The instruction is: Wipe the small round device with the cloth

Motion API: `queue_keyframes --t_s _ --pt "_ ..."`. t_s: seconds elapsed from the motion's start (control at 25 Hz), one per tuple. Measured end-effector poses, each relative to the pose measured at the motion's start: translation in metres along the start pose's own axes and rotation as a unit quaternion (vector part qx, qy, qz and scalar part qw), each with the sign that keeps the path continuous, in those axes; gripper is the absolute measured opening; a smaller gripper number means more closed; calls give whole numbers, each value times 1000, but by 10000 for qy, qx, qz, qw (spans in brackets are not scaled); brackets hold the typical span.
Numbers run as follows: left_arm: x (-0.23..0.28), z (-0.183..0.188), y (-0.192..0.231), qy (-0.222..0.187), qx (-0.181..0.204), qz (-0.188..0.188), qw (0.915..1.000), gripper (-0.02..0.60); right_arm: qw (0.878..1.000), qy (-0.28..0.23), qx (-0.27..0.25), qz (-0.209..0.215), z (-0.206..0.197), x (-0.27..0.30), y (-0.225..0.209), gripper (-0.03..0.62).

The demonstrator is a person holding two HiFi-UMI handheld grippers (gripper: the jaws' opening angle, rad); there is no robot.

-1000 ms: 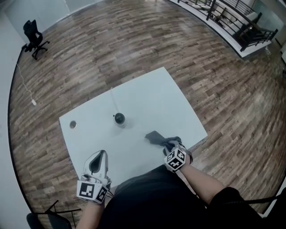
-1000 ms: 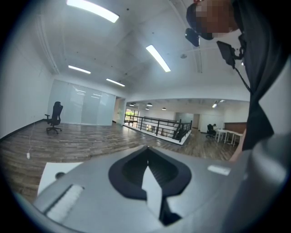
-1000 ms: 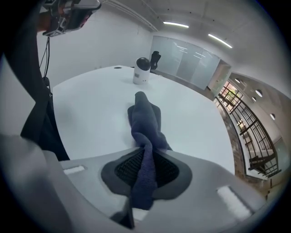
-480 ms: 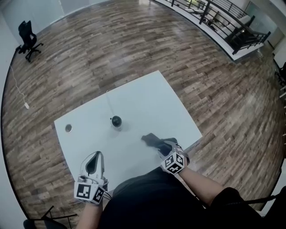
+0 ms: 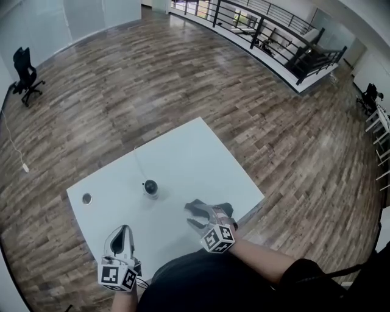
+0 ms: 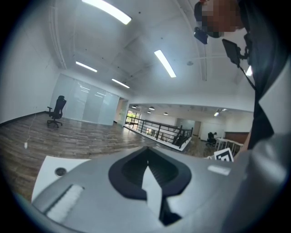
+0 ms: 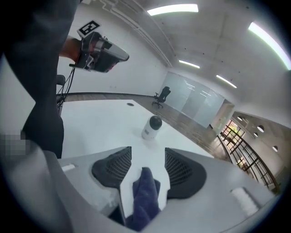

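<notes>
Right tongs (image 7: 148,157) just opened, cloth (image 7: 144,198) loose between them. Left tongs (image 6: 147,161) together, empty. Device (image 7: 152,127) probably not wiped yet; I need to regrip.

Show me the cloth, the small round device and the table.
cloth (image 7: 145,195): right gripper view, on its dark blue fold.
small round device (image 7: 149,130): right gripper view, on its white body.
table (image 5: 201,152): head view, on its bare top.

Room, open-plan, upper level.
- Floor (image 5: 183,79): brown wood planks, across the whole head view.
- Worktop (image 5: 201,152): white, rectangular, lower centre, set at an angle.
- Office chair (image 5: 24,76): black, upper left.
- Glass partition (image 5: 67,18): frosted, top left.
- Railing (image 5: 256,27): black metal, top right.
- Ceiling: white, with strip lights (image 6: 164,63).
- Cable (image 5: 13,146): white, left edge, on the floor.
</notes>
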State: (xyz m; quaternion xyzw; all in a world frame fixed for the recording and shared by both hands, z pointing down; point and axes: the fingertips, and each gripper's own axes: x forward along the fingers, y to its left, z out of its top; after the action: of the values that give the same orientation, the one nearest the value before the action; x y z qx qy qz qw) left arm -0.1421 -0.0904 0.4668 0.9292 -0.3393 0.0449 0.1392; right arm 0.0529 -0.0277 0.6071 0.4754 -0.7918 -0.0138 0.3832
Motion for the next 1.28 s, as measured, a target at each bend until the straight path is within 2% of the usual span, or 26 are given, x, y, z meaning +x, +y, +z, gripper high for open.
queue_keyframes --t_s 0.2,0.44,0.6,0.64,0.68,0.76,0.88,1.04,1.28 --pt "-4 0 14 -36 26 117 9999 3 9971 -730 171 87 59 4 -5 230" --pt "-7 -3 23 -144 116 387 9991 3 9887 -1482 223 11 106 -4 -13 216" --pt "-5 -16 38 438 427 1020 9929 3 9863 -1634 187 -118 117 -3 -22 39" --pt "-6 -20 39 531 476 1124 9911 3 9870 -1580 267 -89 114 1 -22 3" --pt "-8 -23 39 568 511 1179 9901 3 9874 -1516 447 -36 109 6 -21 2" --pt "-10 -26 33 473 515 1116 9913 3 9851 -1393 1010 71 94 16 -21 2" --pt "-9 -23 7 234 461 691 9963 3 9798 -1178 1605 209 71 28 -17 2" --pt "-9 -34 -17 241 526 334 9978 3 9761 -1080 1839 416 55 32 -7 2" --pt "-11 -39 -16 372 498 468 9970 3 9739 -1058 1933 539 48 37 -4 2"
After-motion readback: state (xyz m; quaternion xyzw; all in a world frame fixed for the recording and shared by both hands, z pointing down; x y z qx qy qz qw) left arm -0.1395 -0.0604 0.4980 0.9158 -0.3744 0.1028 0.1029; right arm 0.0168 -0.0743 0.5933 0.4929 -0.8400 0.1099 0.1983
